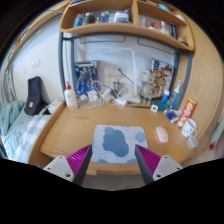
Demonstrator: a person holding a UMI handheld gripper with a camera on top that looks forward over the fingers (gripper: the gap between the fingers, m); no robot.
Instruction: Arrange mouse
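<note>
I am holding the gripper [108,160] up and back from a wooden surface [75,130], looking down its length toward the far wall. The fingers are standing released, spread wide apart with nothing between them; their magenta pads [80,156] are showing on the inner faces, one at the left and one at the right.

Just ahead of the fingers, a light grey mouse pad [112,142] with a dark blue-grey blotch on it is lying flat near the near edge of the surface. The mouse [161,133], small and pale, is sitting on the bare wood just to the right of that pad, apart from it and not on it. It is lying beyond the right finger, well clear of both fingers.

Farther back, clutter is lining the far edge of the surface. A white bottle [70,97] with a red cap is standing upright at the far left, and beside it small items I cannot make out are crowding together. On the right, an orange box [188,108] is leaning upright near other small objects. Above it all, a wooden shelf [125,25] is running across the wall and carrying more things. At the far left, off the surface, a dark bag [36,96] is resting on a bed [15,125].
</note>
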